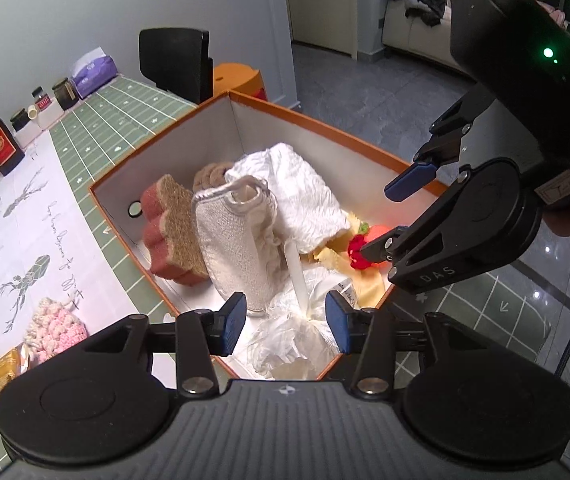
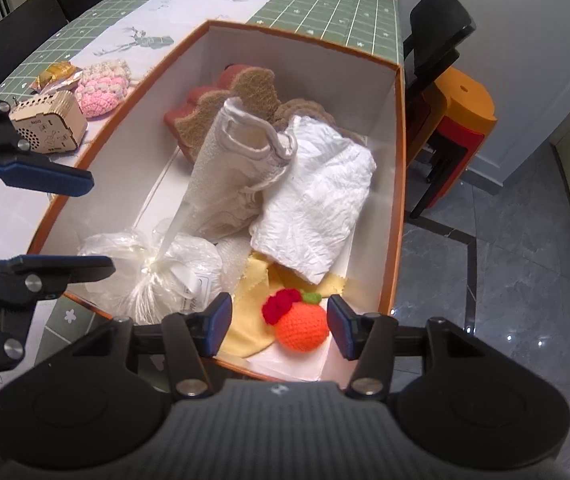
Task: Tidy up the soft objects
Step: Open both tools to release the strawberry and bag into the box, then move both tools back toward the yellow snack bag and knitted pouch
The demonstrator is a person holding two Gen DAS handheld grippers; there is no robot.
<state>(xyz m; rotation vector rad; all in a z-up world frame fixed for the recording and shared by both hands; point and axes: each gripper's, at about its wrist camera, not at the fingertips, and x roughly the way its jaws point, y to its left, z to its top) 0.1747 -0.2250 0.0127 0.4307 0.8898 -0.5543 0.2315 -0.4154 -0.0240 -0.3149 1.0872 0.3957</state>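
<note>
Right wrist view looks down into the orange box [image 2: 399, 184], which sits at the table's [image 2: 325, 4] near edge by the corner next to the black chair [image 2: 437, 28]; the right gripper [image 2: 279, 322] hangs spread wide over the box's near corner, holding nothing, with the crocheted orange ball [image 2: 303, 328] lying on a yellow cloth [image 2: 245, 312] just beneath the gap between its jaws; whether the ball touches either pad I cannot tell. The left gripper [image 1: 285, 322] is likewise spread and empty, poised above the tied plastic bag [image 1: 289, 340] at the box's near end.

The ball looks light and squashy, so I judge a gentle pinch across its round middle would hold it; the red knit flower [image 2: 279, 304] and green leaf on top look easy to snag, so better avoided. Being round, it has no real long axis; its flower end faces toward the middle of the box.

Beyond it a white crinkled bundle [image 2: 313, 208], a cream mesh pouch [image 2: 237, 172] and a pink sponge with a brown scrub face [image 2: 221, 120] lean toward the far end, their long sides running roughly along the box's length. A pink crochet piece [image 2: 101, 94] is outside the box, on the table, beside a small wooden box [image 2: 51, 124].
</note>
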